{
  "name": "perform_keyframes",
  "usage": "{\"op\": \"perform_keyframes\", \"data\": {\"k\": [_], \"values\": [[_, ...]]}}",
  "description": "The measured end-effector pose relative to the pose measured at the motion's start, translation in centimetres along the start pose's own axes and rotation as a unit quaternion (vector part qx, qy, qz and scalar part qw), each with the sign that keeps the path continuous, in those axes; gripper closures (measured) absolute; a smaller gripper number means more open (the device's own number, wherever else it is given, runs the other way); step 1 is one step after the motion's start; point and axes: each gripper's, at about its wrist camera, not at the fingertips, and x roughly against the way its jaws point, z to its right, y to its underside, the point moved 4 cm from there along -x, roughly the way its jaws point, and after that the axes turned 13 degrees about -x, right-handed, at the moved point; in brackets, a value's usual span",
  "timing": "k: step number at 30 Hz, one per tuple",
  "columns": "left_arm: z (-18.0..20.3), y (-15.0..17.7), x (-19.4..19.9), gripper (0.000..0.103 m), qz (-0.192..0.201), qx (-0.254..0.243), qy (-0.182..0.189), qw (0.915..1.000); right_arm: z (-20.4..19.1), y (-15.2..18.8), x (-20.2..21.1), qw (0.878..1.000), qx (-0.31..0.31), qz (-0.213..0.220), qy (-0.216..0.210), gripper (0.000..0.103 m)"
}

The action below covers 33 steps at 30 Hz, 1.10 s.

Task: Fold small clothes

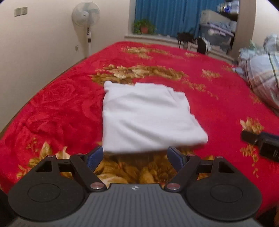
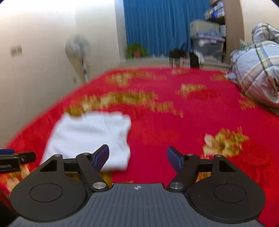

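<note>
Folded white garment (image 1: 148,115) flat on the red bed (image 1: 52,108) (both views blurred), left tool (image 1: 135,153) and right tool (image 2: 137,154) both spread apart, empty.

Red floral blanket (image 1: 52,108) (plaid bedding (image 1: 261,76) at right), fan (image 1: 86,16).

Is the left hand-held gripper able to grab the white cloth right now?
Probably yes. The left hand-held gripper is open, and the white cloth lies folded just ahead on the red blanket with nothing between.
</note>
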Motion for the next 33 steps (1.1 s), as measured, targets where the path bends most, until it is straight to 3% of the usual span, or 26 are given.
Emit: {"op": "perform_keyframes", "data": {"k": [3,17,33], "values": [[0.3,-0.4,-0.3,0.018,0.003,-0.012,-0.018,0.9998,-1.1,0.5,-0.9,1.000,0.021,-0.006,-0.016,0.029],[-0.9,-0.5,-2.4,0.018,-0.008,0.023,-0.019,0.9995,-4.2,1.1,-3.6,0.998,0.049,-0.026,-0.044,0.029],[-1.8,-0.2,-2.8,0.018,-0.023,0.039,-0.051,0.9976,-5.3,1.0,-4.3,0.997,0.052,-0.028,-0.044,0.029]]}}
